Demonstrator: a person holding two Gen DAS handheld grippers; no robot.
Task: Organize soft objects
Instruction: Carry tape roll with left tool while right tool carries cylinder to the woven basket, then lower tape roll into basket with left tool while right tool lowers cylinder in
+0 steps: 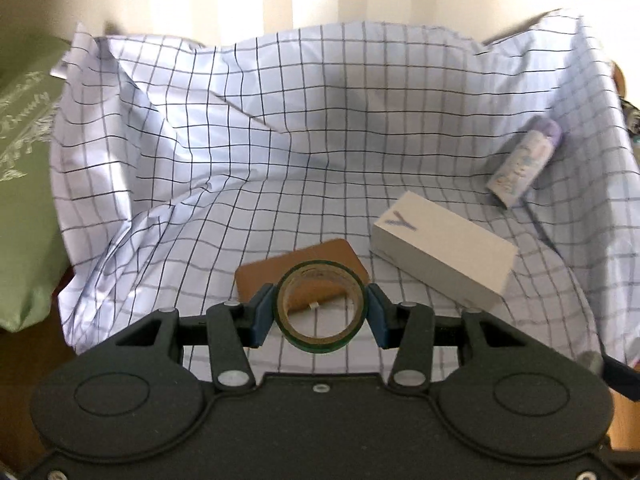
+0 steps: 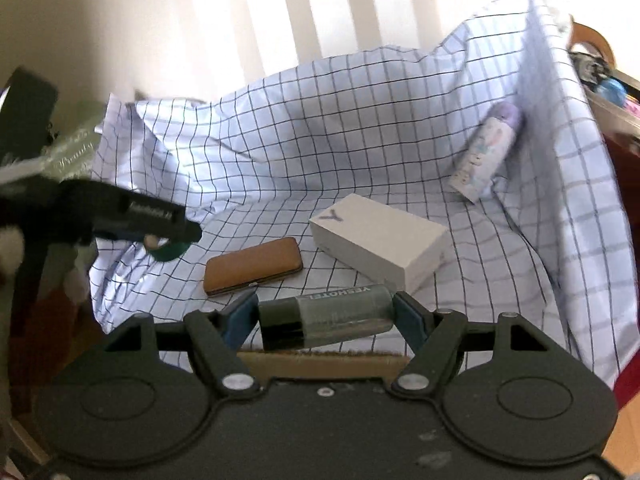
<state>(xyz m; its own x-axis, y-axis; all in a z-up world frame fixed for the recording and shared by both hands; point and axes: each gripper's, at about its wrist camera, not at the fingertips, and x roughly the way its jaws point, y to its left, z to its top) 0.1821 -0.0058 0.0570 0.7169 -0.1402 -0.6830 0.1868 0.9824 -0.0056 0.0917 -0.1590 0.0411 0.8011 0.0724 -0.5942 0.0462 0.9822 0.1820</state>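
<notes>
My left gripper [image 1: 320,310] is shut on a green roll of tape [image 1: 321,342], held above the checked cloth [image 1: 280,128]. In the right wrist view the left gripper [image 2: 168,236] shows at the left with the green tape [image 2: 170,251] under it. My right gripper [image 2: 325,314] is shut on a grey tube [image 2: 332,316] held crosswise between its blue pads. On the cloth [image 2: 360,112] lie a brown case [image 2: 252,266], a white box [image 2: 378,242] and a pale spray can [image 2: 486,152]. The brown case [image 1: 272,272], white box [image 1: 444,252] and spray can [image 1: 524,162] also show ahead of the left gripper.
A green cushion [image 1: 24,168] lies left of the cloth. Bright vertical blinds [image 2: 320,8] stand behind. A wooden piece with colourful items [image 2: 608,88] is at the right edge. A brown edge [image 2: 320,362] shows under the right gripper.
</notes>
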